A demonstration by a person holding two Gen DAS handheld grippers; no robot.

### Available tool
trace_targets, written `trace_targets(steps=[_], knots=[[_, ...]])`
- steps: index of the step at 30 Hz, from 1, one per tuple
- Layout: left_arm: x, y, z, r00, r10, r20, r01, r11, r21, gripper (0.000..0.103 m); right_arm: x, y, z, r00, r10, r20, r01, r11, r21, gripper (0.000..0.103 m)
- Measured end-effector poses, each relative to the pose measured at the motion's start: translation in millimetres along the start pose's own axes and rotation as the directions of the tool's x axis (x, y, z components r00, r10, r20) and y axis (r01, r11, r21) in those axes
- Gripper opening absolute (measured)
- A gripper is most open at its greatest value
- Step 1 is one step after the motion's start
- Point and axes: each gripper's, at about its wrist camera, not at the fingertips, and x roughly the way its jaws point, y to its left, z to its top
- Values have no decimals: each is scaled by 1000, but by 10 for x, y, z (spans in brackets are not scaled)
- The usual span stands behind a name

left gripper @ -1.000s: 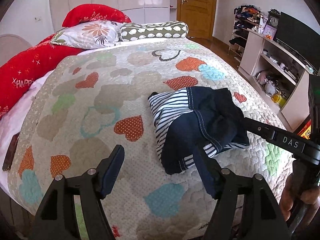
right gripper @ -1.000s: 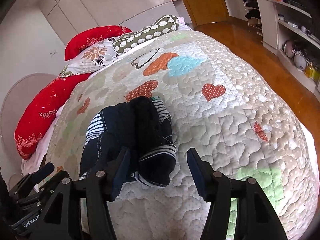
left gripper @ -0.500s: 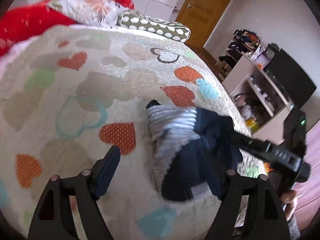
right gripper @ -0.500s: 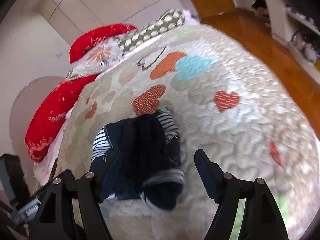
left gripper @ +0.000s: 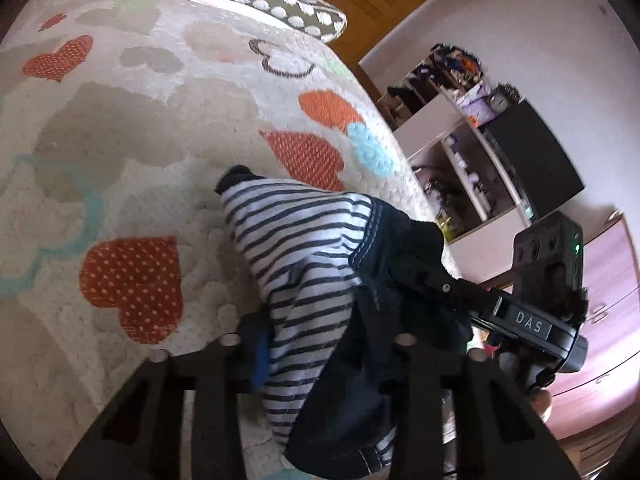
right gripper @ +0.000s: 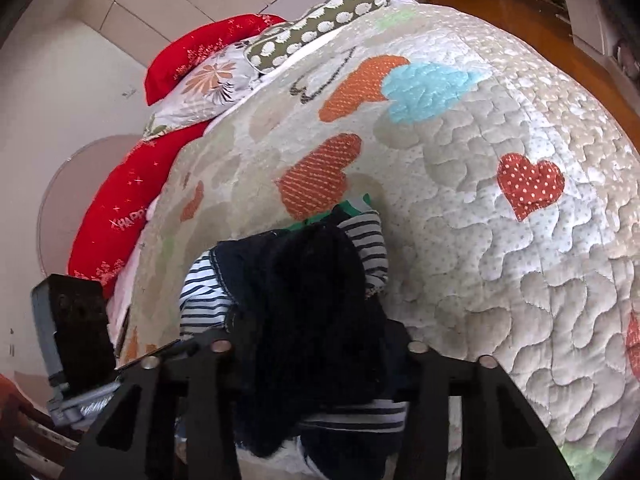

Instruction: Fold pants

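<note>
The pants (left gripper: 304,264) are a bunched pile of navy cloth and navy-and-white striped cloth on the heart-patterned quilt (left gripper: 120,128). My left gripper (left gripper: 324,348) has its jaws around the near end of the pile, cloth filling the gap between them. In the right wrist view the pants (right gripper: 312,300) lie between the fingers of my right gripper (right gripper: 316,348), which also has cloth filling its jaws. The right gripper's body shows in the left wrist view (left gripper: 532,324); the left gripper's body shows in the right wrist view (right gripper: 76,332).
Red, floral and dotted pillows (right gripper: 224,68) lie at the head of the bed. A white shelf unit with a black TV (left gripper: 532,152) stands past the bed's right edge. Wooden floor (right gripper: 520,12) runs along that side.
Both grippers have moved forward and down onto the pile and narrowed. One second ago they stood open short of it; now cloth sits between the jaws of each.
</note>
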Motion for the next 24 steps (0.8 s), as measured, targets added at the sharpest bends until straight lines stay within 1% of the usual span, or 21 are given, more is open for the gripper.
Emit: trace_targets(steps=[2,3,5,8,11,13,14,15,16,17,18,19,20,22,24], knots=[[-80,23,83,1000,-12,23,13,1000,-17,33,-43,98,53,1000,16,6,-16,1000,-16,42],[-131,29,160,999,-2,42,3,1000,-14,33,-42,149,82,1000,21,7,-21,999,-25,42],[-201,63,305,997,31,69,-31,1000,-8,33,-4,300,178,1000,29,10,-28,998,-54,41],[-264,168,566,989,97,109,-96,995,-12,33,152,531,404,1000,20,22,-18,995,-95,41],[-236,334,800,977,168,128,-165,986,-32,33,411,679,646,1000,1,26,2,992,-126,41],[-154,463,921,959,250,129,-247,968,-40,34,615,752,775,999,-30,31,35,988,-153,41],[-94,524,946,949,293,120,-290,956,-42,38,728,774,825,998,-52,32,57,985,-165,42],[1,607,941,937,337,92,-334,942,-42,41,806,772,849,997,-73,30,77,982,-172,45],[34,680,924,935,347,74,-345,938,-41,52,944,751,869,993,-119,21,121,977,-176,48],[58,744,870,936,345,68,-343,938,-45,55,1011,714,869,989,-148,20,149,973,-174,52],[31,762,815,941,330,80,-328,944,-41,55,1048,651,866,987,-162,20,163,973,-163,63],[1,766,791,942,324,84,-322,946,-36,57,1054,588,856,985,-169,19,170,975,-146,68],[-35,751,770,944,322,78,-320,947,-30,57,1042,511,854,987,-163,17,164,979,-122,75],[-175,686,732,943,322,84,-320,947,-31,57,961,397,872,993,-120,-2,120,989,-81,76],[-363,589,725,937,320,142,-319,947,-24,57,821,404,912,993,-116,12,116,990,-74,76]])
